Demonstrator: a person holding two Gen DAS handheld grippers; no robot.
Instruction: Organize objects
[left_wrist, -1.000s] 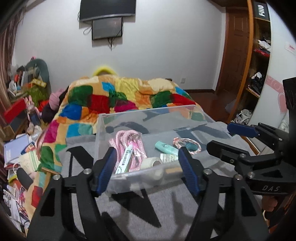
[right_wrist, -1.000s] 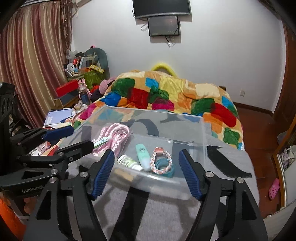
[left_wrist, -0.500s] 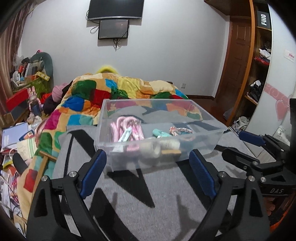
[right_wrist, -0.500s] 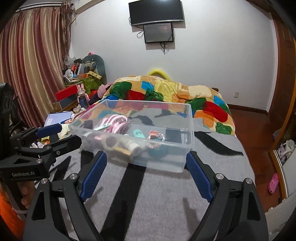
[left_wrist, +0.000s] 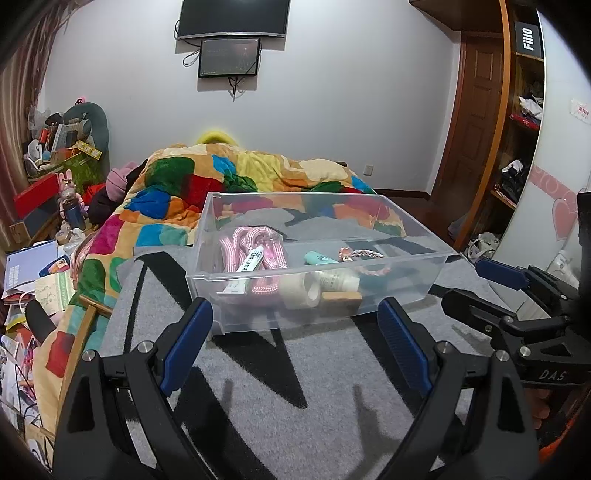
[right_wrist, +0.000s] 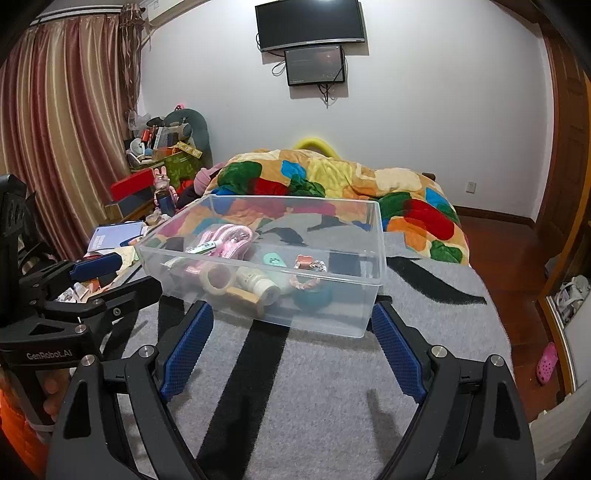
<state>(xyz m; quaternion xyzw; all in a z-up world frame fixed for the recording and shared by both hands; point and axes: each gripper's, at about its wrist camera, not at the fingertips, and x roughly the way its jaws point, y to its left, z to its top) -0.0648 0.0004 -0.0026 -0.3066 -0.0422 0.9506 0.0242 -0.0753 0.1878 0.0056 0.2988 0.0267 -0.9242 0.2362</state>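
Note:
A clear plastic bin stands on the grey and black blanket. It holds a pink rope, a white tube, a tape roll, a mint bottle, a braided bracelet and a small wooden block. My left gripper is open and empty, just short of the bin's near wall. My right gripper is open and empty in front of the bin. Each gripper also shows in the other's view: the right one, the left one.
A patchwork quilt lies heaped behind the bin. Books and clutter are piled at the left of the bed. A wooden shelf and door stand at the right. The blanket spreads before the bin.
Both grippers have pulled back from the bin and lowered; the bin now looks farther away and is seen more from the side. Both stay open.

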